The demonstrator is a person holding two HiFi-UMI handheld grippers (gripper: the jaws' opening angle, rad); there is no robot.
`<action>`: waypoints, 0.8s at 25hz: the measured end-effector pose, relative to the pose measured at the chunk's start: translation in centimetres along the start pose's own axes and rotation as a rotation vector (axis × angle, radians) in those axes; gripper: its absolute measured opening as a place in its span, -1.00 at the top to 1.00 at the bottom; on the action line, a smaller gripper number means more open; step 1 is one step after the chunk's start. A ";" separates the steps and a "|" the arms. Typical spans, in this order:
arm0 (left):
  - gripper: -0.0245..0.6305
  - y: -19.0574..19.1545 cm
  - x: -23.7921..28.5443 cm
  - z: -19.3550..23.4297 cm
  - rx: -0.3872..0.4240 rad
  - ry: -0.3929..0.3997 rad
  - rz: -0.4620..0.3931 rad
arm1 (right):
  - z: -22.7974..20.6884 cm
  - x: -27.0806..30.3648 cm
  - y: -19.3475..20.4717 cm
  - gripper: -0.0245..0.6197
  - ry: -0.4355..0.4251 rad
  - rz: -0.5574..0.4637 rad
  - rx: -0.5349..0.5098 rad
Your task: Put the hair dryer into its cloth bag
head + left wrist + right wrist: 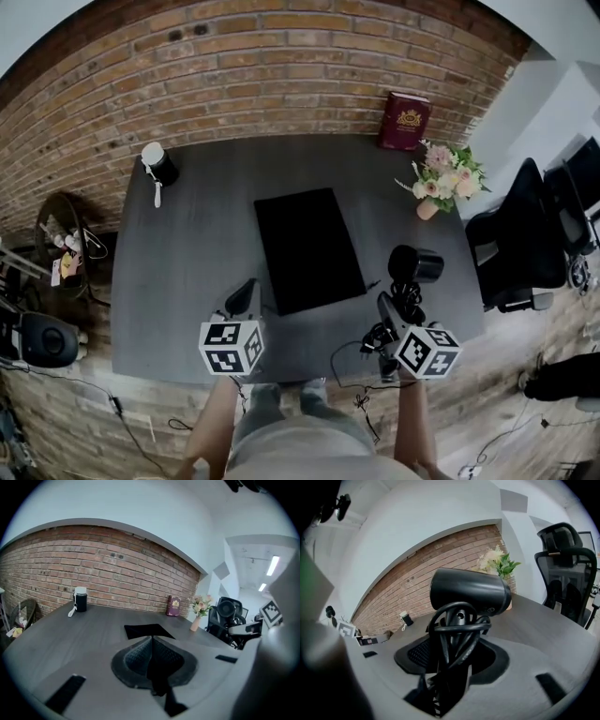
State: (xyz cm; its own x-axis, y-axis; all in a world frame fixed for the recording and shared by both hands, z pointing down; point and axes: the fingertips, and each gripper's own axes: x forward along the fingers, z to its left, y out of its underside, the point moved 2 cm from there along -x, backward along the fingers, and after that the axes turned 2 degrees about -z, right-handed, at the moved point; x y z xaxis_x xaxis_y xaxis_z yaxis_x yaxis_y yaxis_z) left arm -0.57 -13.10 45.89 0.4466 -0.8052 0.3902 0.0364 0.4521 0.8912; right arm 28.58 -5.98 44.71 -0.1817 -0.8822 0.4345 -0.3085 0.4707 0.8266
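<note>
The dryer [468, 592] sits in the right gripper [452, 634], whose jaws are clamped on its handle, with the black barrel lying crosswise above them. The cord [457, 629] is wound in loops round the handle, and some of it hangs loose below the gripper in the head view. From above, the dryer [414, 266] is over the front right part of the table [187, 272], just right of the bag's near corner and apart from it; whether it touches the tabletop cannot be told. The bag [307, 248] lies flat and black near the middle of the table, a little tilted. The left gripper [242, 298] is at the front edge, near the bag's near left corner, with its jaws pressed together and nothing between them. Further back, a black cylinder [159, 164] with a white top and a white strap stands at the far left corner. A red book [404, 121] leans on the brick wall [234, 66], and flowers [441, 180] in a small vase stand at the far right. A black chair [525, 244] is beside the table's right end.
</note>
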 end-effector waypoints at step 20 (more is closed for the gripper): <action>0.90 9.5 3.0 -1.3 0.090 0.118 0.236 | -2.3 -0.6 8.9 0.25 0.088 0.097 0.138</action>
State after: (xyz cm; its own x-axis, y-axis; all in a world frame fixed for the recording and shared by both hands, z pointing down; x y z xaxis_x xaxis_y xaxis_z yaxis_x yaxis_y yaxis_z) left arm 2.24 -10.74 55.23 0.5343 -0.6288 0.5649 -0.1587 0.5819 0.7977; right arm 28.07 -1.24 52.63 -0.1364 -0.8279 0.5440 -0.4201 0.5457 0.7251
